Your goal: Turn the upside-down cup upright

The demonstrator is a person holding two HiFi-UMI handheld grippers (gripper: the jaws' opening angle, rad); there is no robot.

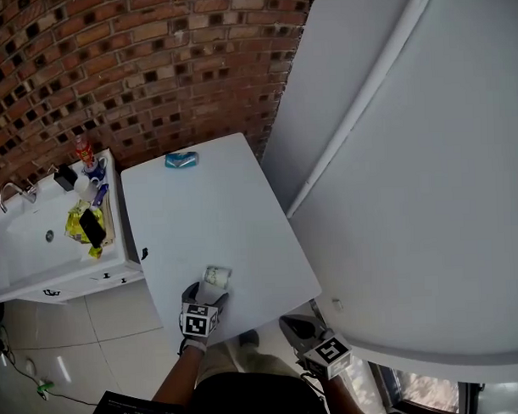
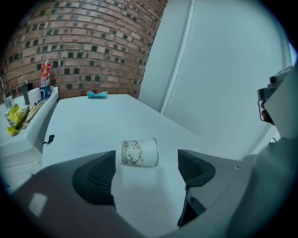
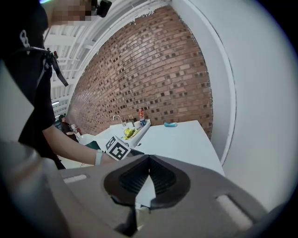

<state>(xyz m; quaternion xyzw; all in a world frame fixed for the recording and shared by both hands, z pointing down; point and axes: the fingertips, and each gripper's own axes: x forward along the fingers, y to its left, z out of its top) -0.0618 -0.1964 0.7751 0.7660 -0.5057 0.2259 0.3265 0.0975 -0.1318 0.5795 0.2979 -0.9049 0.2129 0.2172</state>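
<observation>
A white paper cup (image 2: 139, 152) with a leafy print lies on its side near the front edge of the white table (image 2: 98, 121), its rim to the right in the left gripper view. My left gripper (image 2: 146, 163) is open wide, with the cup lying between its pads and touching neither. From the head view the cup (image 1: 216, 282) sits just beyond the left gripper (image 1: 204, 299). My right gripper (image 1: 290, 324) hangs off the table's front right corner, below the tabletop. Its jaws (image 3: 149, 160) are shut with nothing in them.
A small teal object (image 1: 182, 160) lies at the table's far end by the brick wall. A white sink unit (image 1: 31, 244) with a tap, bottles and yellow items stands left of the table. A white wall runs along the right. Tiled floor lies below.
</observation>
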